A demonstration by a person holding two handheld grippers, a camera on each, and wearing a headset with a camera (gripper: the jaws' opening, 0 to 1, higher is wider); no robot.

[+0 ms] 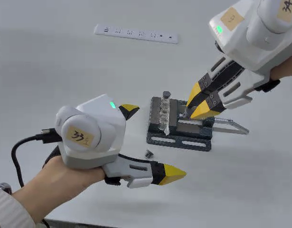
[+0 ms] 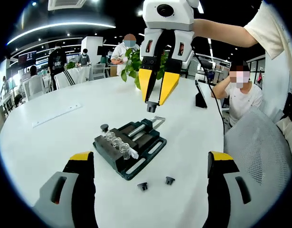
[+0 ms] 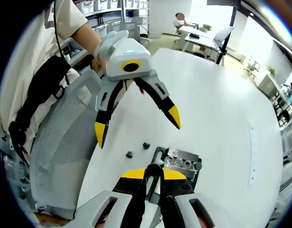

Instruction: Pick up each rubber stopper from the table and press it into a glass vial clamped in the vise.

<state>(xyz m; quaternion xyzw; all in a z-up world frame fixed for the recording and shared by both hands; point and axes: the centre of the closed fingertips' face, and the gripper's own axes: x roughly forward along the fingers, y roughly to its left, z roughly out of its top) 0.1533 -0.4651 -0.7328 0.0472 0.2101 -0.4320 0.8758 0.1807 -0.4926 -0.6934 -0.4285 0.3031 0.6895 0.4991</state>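
Head view: a rubber stopper (image 2: 152,108) is being held over the vise (image 1: 181,137).
It is being clamped in the right gripper's (image 2: 154,100) shut jaws; lowering squarely onto an open vial (image 1: 164,115) is being called for next. The left gripper's (image 3: 137,129) jaws are being held wide apart.

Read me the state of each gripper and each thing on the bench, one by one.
Left hand-held gripper: open, empty.
Right hand-held gripper: shut on a stopper, above the vise.
Vise: clamping the vials.
End vial: stoppered.
Other vials: unstoppered.
Loose stoppers: two, on the table.
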